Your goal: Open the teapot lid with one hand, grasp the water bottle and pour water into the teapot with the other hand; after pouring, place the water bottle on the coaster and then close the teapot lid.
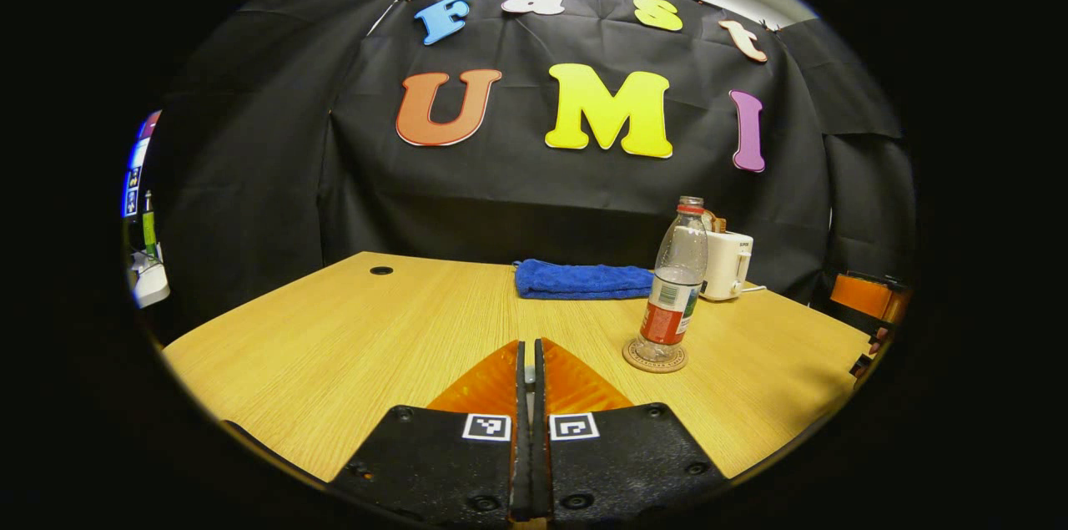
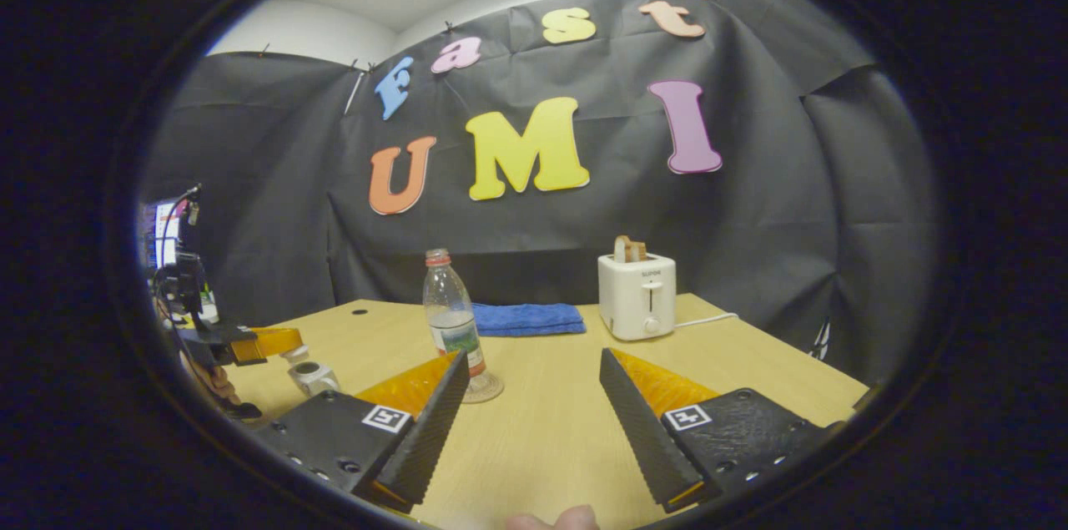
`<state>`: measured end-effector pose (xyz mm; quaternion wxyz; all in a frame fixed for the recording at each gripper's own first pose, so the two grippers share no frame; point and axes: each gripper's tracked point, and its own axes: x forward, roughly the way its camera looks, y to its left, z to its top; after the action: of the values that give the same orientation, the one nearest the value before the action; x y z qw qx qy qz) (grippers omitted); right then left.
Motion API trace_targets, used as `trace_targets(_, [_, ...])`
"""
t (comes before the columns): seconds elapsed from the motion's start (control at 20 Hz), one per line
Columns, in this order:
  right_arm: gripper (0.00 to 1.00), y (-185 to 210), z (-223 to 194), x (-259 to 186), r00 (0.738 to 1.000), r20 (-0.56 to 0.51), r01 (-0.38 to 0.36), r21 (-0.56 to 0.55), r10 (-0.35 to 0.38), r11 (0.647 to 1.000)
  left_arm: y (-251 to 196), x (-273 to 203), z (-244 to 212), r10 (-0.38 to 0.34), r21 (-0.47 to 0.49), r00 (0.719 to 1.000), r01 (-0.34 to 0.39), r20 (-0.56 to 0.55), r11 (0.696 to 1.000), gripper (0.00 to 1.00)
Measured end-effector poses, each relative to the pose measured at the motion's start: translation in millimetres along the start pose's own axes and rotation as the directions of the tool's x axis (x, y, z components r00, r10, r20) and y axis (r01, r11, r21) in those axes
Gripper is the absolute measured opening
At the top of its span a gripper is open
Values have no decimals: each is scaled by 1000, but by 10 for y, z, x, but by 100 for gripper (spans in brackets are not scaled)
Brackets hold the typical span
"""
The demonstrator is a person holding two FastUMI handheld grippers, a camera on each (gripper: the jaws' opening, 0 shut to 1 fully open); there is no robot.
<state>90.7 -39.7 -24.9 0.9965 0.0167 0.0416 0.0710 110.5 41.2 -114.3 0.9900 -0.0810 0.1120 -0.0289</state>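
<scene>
The clear water bottle (image 1: 674, 288) with a red label stands upright on a round coaster (image 1: 655, 356) to the right of my left gripper (image 1: 530, 344), whose jaws are pressed together with nothing showing between them. In the right gripper view the bottle (image 2: 450, 317) and coaster (image 2: 486, 388) stand just beyond my right gripper (image 2: 534, 376), which is open and empty. Far left there, the left gripper (image 2: 265, 342) hovers over a small pale teapot (image 2: 313, 377). A small white piece (image 2: 294, 353) sits at its tip; whether it is held I cannot tell.
A folded blue towel (image 1: 582, 280) lies at the back of the wooden table (image 1: 350, 346), beside a white toaster (image 2: 637, 296) with its cord. A cable hole (image 1: 381, 270) is at back left. A hand (image 2: 219, 384) holds the left gripper.
</scene>
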Motion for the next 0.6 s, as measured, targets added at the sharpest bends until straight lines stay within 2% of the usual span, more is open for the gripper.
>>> trace_targets(0.1, [94, -73, -12, -18, 1000, 0, 15, -4, -15, 1000, 0, 26, -51, 6, 7, 1000, -6, -11, 1000, 3])
trace_targets(0.25, [92, -126, -60, 25, 1000, -8, 13, -4, -13, 1000, -16, 60, -136, 11, 7, 999, -11, -31, 1000, 3])
trace_targets(0.6, [95, -79, -61, 22, 1000, 7, -6, -14, 6, 1000, 4, 42, -204, 27, 8, 999, -26, -35, 1000, 3])
